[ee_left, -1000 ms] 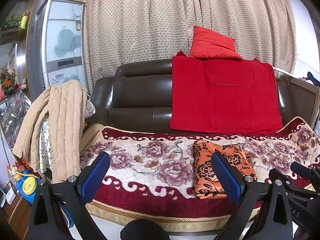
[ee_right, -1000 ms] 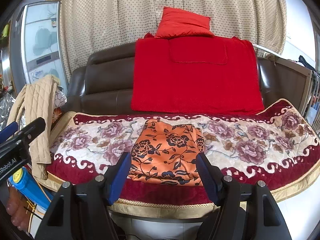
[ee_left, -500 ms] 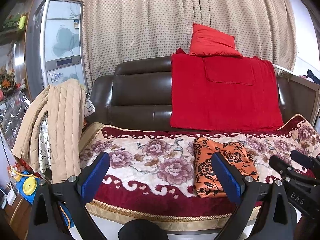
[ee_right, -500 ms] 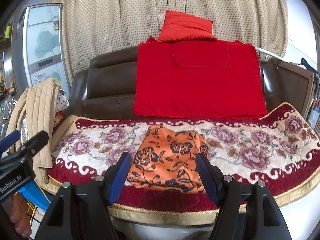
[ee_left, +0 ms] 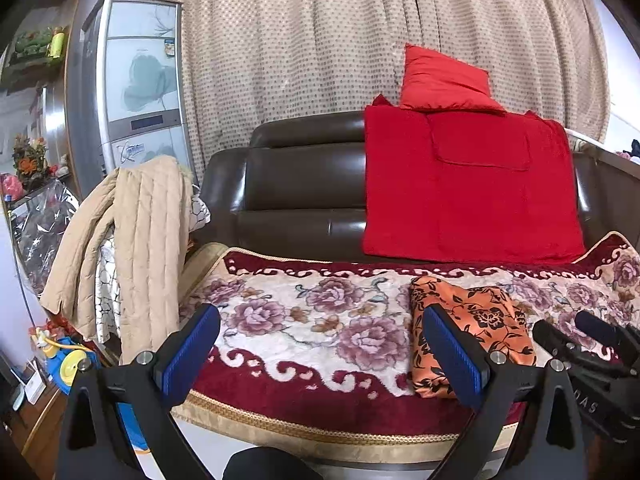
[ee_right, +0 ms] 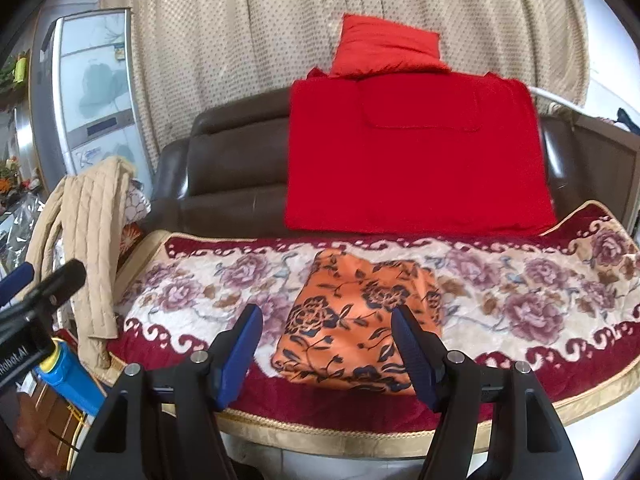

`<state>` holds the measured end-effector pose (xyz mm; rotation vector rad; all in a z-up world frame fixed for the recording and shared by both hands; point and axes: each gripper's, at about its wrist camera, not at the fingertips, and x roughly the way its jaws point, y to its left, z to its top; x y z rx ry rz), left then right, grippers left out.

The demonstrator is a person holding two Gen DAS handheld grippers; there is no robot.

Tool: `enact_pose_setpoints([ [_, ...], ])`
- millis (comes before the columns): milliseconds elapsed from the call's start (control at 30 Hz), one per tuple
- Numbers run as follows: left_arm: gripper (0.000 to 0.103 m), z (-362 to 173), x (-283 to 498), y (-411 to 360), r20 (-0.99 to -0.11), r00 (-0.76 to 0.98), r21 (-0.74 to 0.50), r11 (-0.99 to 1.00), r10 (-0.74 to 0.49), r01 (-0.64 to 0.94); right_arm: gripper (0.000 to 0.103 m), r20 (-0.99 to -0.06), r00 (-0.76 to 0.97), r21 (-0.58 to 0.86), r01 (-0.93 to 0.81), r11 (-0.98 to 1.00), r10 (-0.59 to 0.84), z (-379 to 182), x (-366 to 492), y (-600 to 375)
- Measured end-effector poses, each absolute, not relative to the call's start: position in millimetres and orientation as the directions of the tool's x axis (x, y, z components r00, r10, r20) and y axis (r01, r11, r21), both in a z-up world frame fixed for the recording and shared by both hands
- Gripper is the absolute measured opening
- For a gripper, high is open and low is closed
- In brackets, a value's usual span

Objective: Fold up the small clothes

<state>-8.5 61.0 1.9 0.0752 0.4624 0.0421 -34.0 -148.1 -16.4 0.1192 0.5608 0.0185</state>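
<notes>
A folded orange cloth with black flowers (ee_right: pixel 362 320) (ee_left: pixel 476 328) lies on the floral sofa cover (ee_right: pixel 520 304) (ee_left: pixel 304 320), near its front edge. My right gripper (ee_right: pixel 326 354) hangs open just in front of that cloth, its blue pads apart and nothing between them. My left gripper (ee_left: pixel 320 350) is also open and empty, held over the sofa's front edge to the left of the cloth; its right finger overlaps the cloth's left side in that view. The right gripper's tips (ee_left: pixel 576 336) show at the left wrist view's right edge.
A red blanket (ee_right: pixel 412 156) and red cushion (ee_right: pixel 386 48) rest on the brown leather sofa back (ee_left: pixel 304 184). A beige quilted coat (ee_left: pixel 132 240) hangs over the left armrest. A blue and yellow toy (ee_left: pixel 64 360) lies on the floor at left, with a tall cabinet (ee_left: pixel 132 96) behind.
The right gripper has edged forward toward the sofa, so the orange cloth looks nearer and larger in its view. The left gripper has barely moved. Both stay open.
</notes>
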Motion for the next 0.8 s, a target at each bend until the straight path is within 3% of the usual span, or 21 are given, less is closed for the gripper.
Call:
enact_pose_setpoints([
  [600,0.101,-5.9,31.6,33.6,-0.482,0.876,0.079,0.997,0.025,0.015,0.071,-0.581,0.813,0.142,0.044,0.989,0.047,-43.5,5.5,-177.6],
  [800,0.101,-17.4,56.2,24.8,-0.497,0.867,0.036,0.997,-0.039,0.066,0.071,-0.580,0.815,0.135,0.080,0.988,0.013,-49.9,17.8,-192.6],
])
